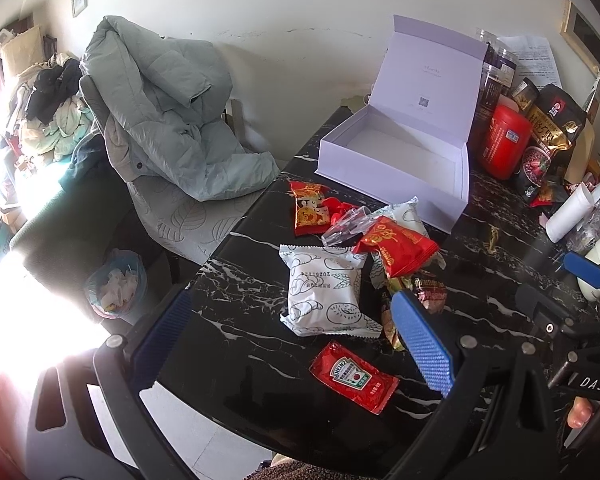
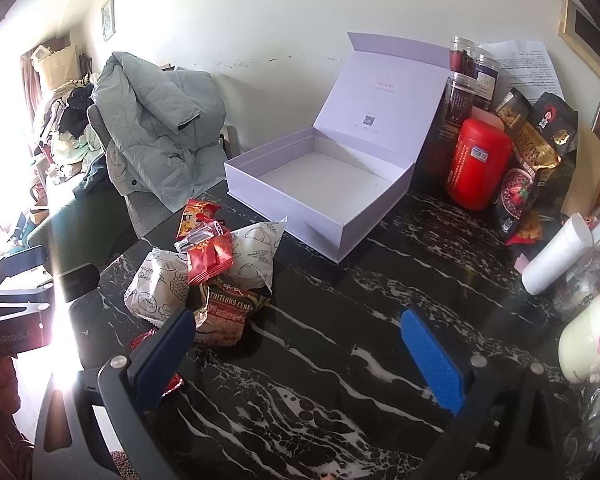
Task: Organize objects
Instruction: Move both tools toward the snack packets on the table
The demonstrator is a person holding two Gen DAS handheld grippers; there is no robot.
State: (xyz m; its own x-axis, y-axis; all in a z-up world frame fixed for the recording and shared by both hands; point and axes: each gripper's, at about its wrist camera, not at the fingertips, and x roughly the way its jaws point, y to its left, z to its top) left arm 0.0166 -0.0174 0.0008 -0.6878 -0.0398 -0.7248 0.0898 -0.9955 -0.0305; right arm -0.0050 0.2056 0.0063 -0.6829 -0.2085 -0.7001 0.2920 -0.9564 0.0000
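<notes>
An open, empty white box with its lid up stands at the back of the black marble table. In front of it lies a loose pile of snack packets: a white pastry packet, a red packet, another white one, a cereal packet, and a red ketchup sachet. My left gripper hangs open above the white packet and the sachet. Over bare table right of the pile, my right gripper is open and holds nothing.
Jars, a red canister and dark snack bags crowd the table's right side, with a white cup and a white mug. A chair draped with a grey jacket stands left of the table; a bin sits on the floor.
</notes>
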